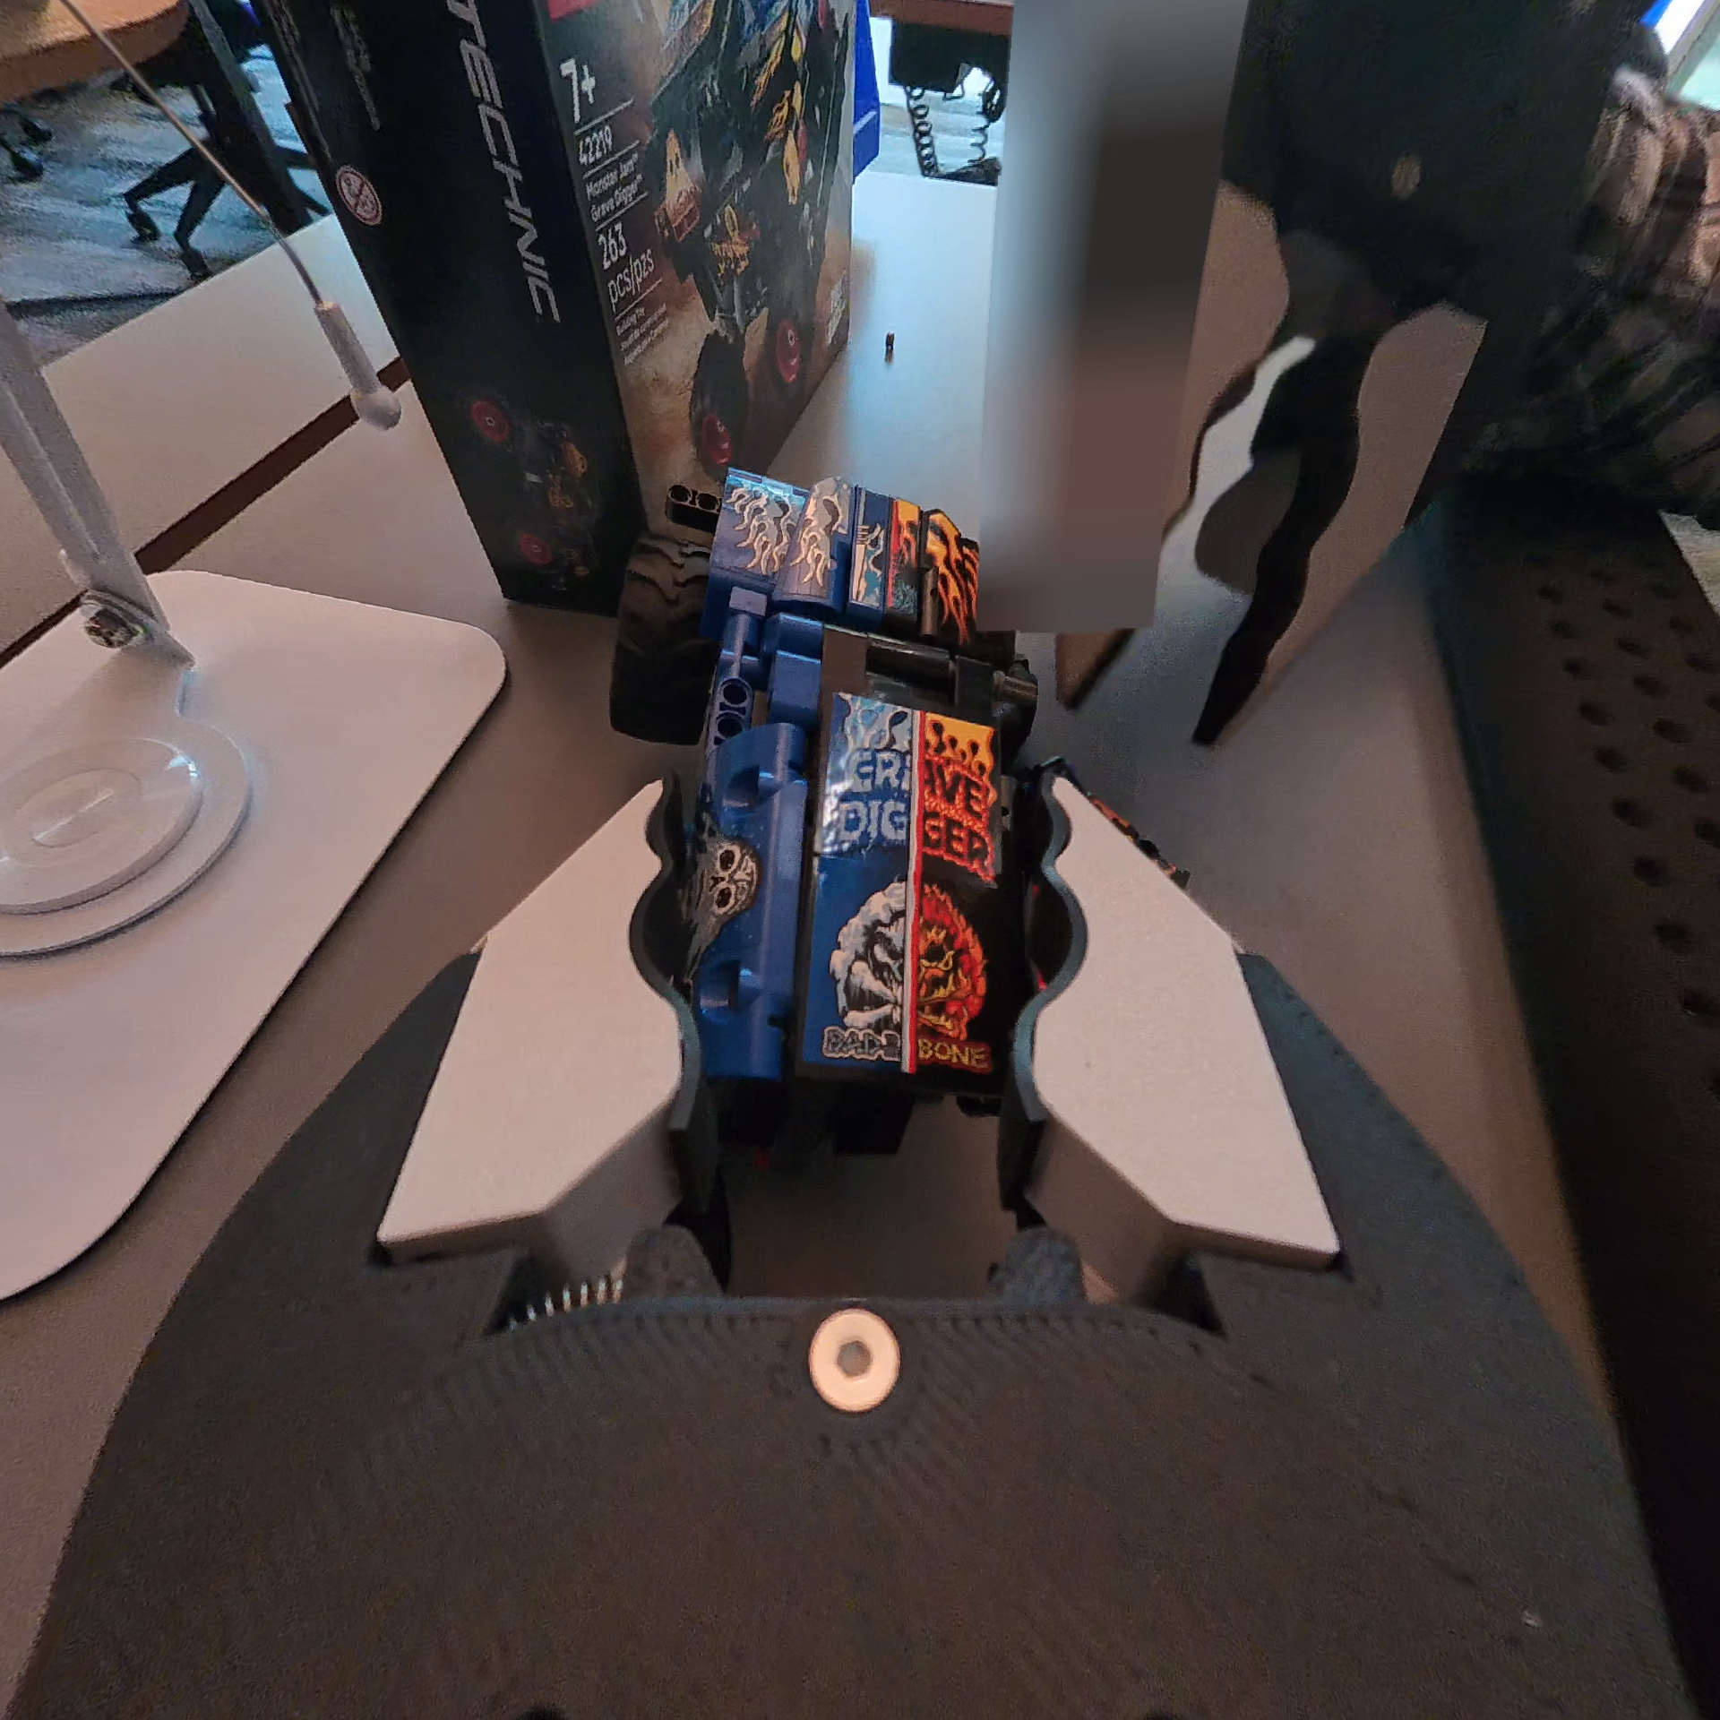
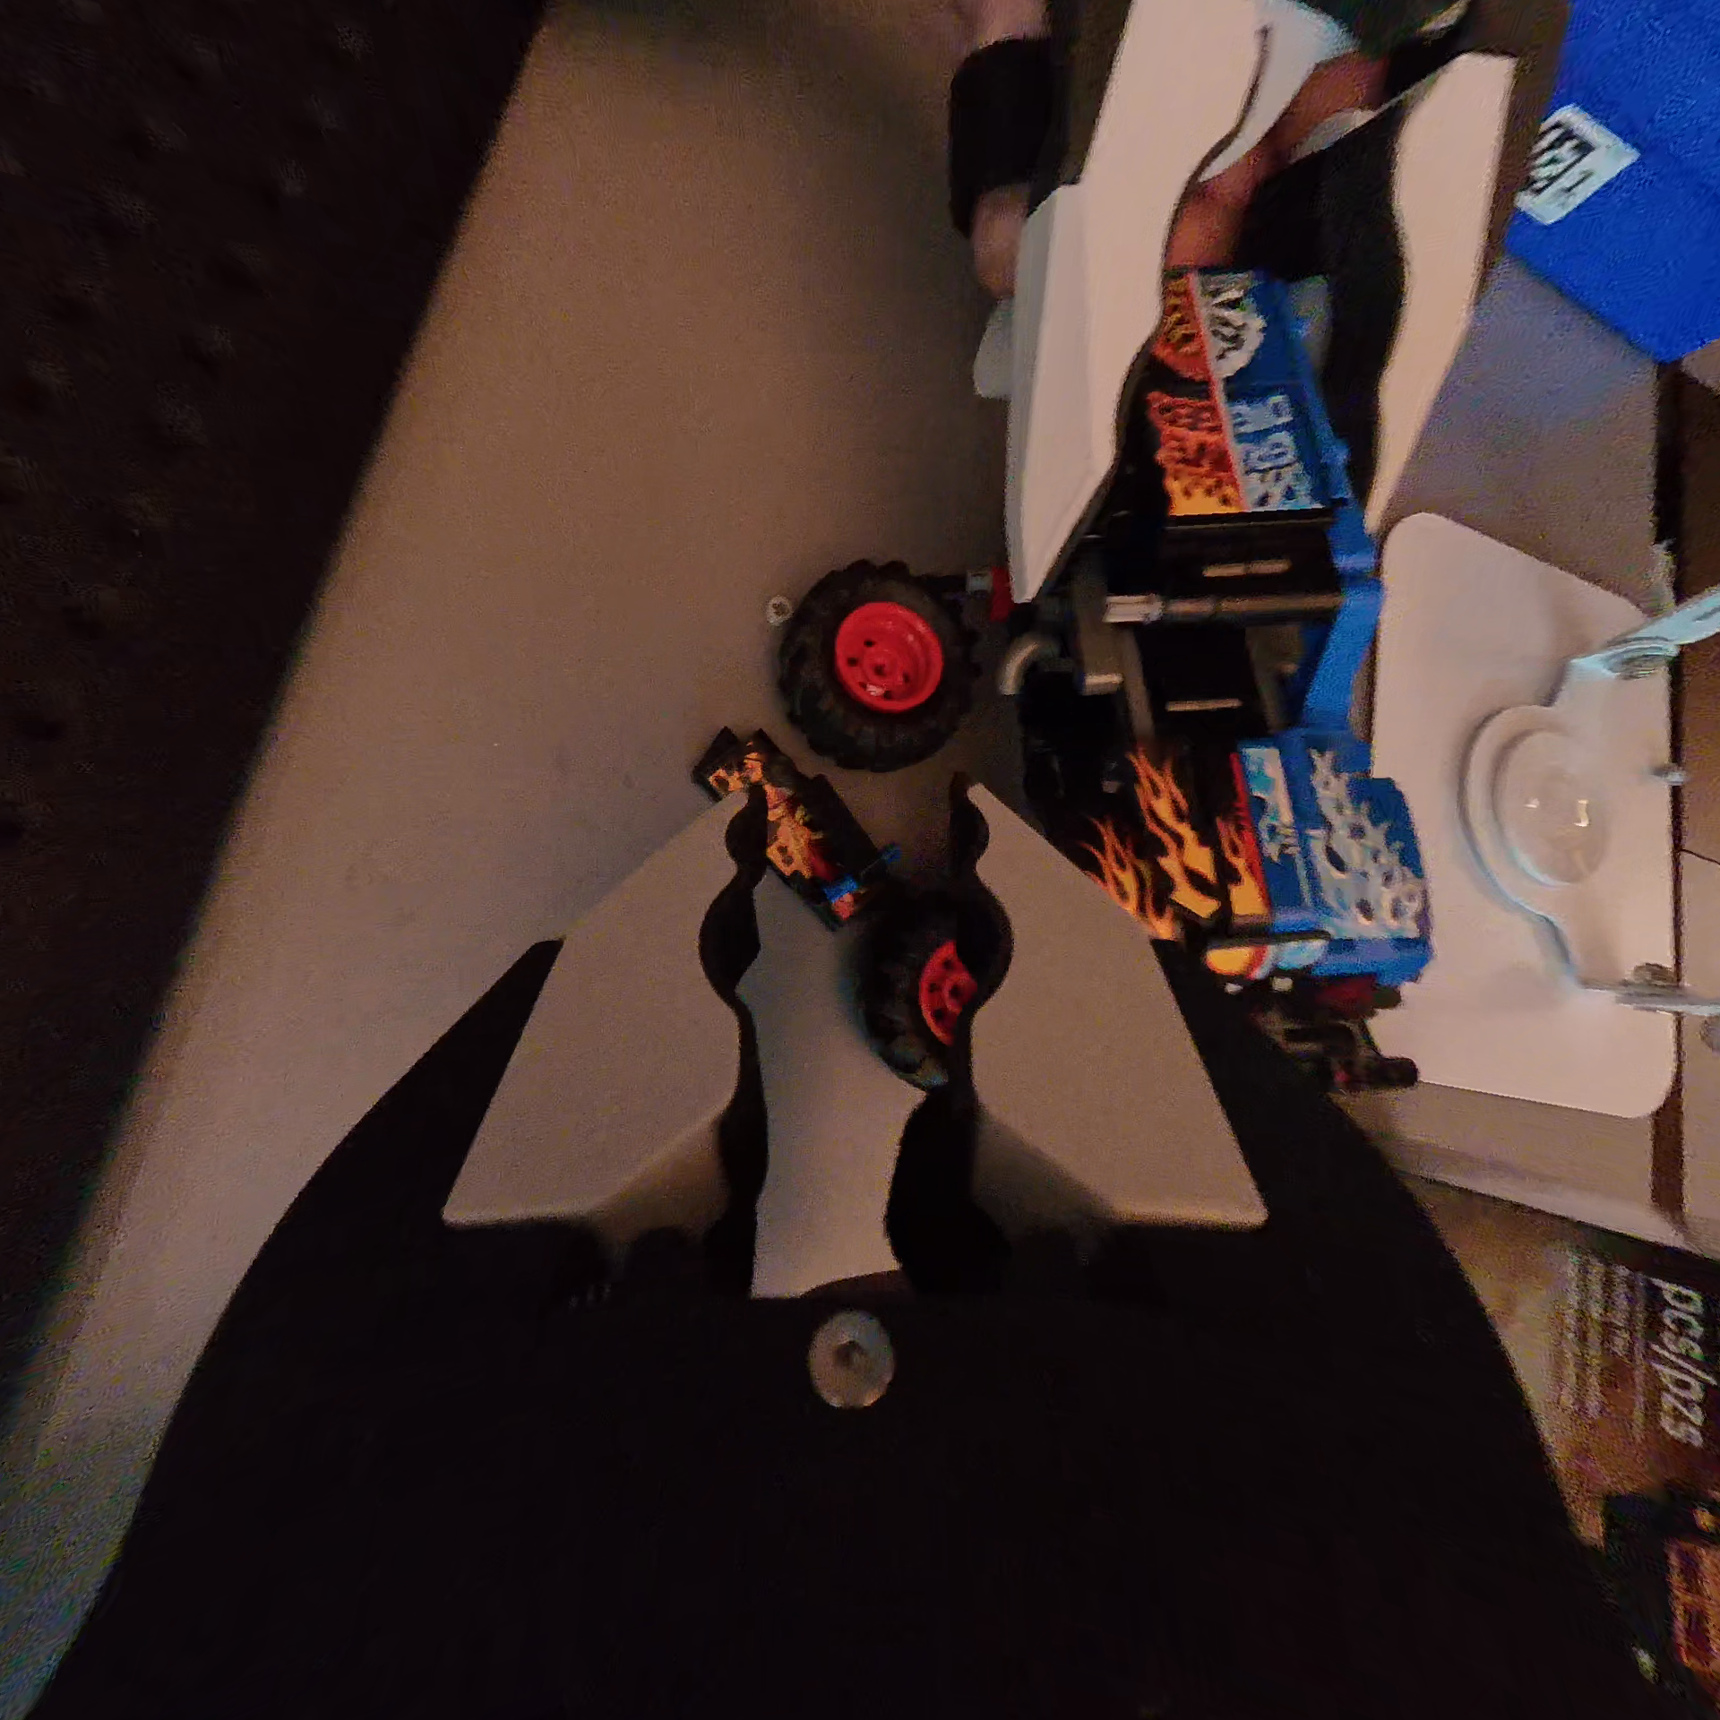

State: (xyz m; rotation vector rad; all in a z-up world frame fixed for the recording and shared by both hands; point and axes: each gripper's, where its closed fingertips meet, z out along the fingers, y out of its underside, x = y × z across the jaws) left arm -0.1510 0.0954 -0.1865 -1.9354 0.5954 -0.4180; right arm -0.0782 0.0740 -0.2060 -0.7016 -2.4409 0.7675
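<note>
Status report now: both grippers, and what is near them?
Left gripper shut on toy truck. Right gripper open over table, truck's front wheel between its fingers. Loose flame-printed piece at fingertips.

an office: pale desks [image 1: 279,372], wheeled chairs [image 1: 177,205], a coiled phone cord [image 1: 931,121].

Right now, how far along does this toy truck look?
Done: the toy monster truck has its stickered body and red-hubbed wheels on. In hand: the left gripper clamps its body. Left: a flame-printed panel lies loose on the table at the open right gripper's tips.
</note>
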